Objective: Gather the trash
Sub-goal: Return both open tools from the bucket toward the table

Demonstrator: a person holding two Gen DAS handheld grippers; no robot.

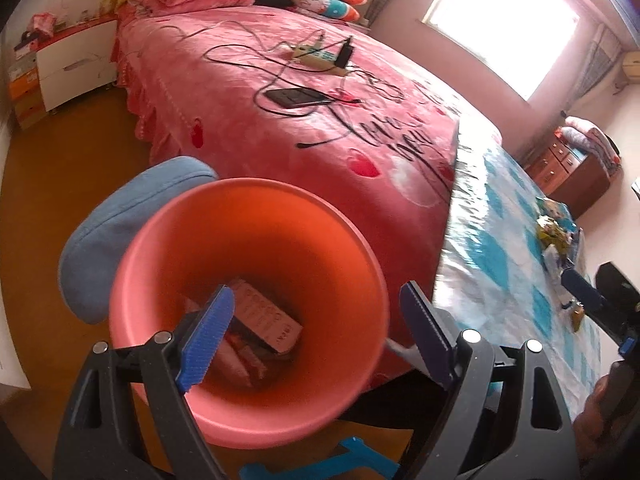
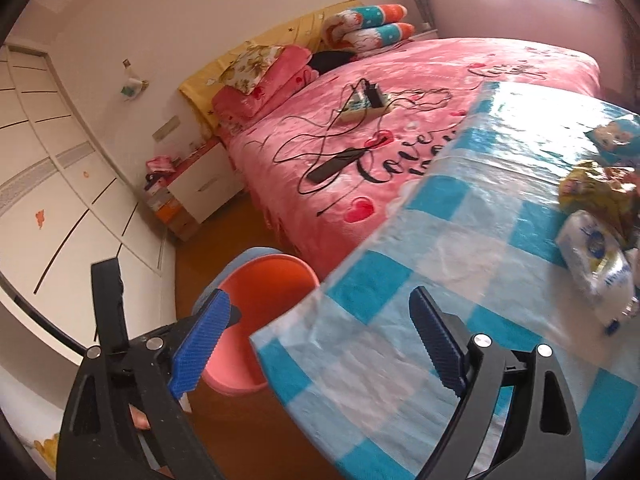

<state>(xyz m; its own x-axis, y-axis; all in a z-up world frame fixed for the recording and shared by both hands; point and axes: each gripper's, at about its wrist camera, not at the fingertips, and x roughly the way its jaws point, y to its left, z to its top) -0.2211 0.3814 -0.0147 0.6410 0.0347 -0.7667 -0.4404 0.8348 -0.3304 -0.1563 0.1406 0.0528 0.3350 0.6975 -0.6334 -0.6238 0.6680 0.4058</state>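
Left gripper (image 1: 316,320) hangs open above the round pink plastic bin (image 1: 160,240) holding cartons; right gripper (image 2: 320,340), also open and empty, hovers over the blue-checked table's (image 2: 460,240) near corner.

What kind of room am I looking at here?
Most likely a home bedroom. A large bed with a pink heart-print cover fills the middle, pillows are stacked at its head, and a white bedside cabinet stands next to it.

The bin (image 1: 248,240) is smooth matt plastic; the tablecloth (image 2: 460,240) is glossy, wrinkled plastic; the bedspread (image 1: 300,140) looks like soft fleecy cloth.
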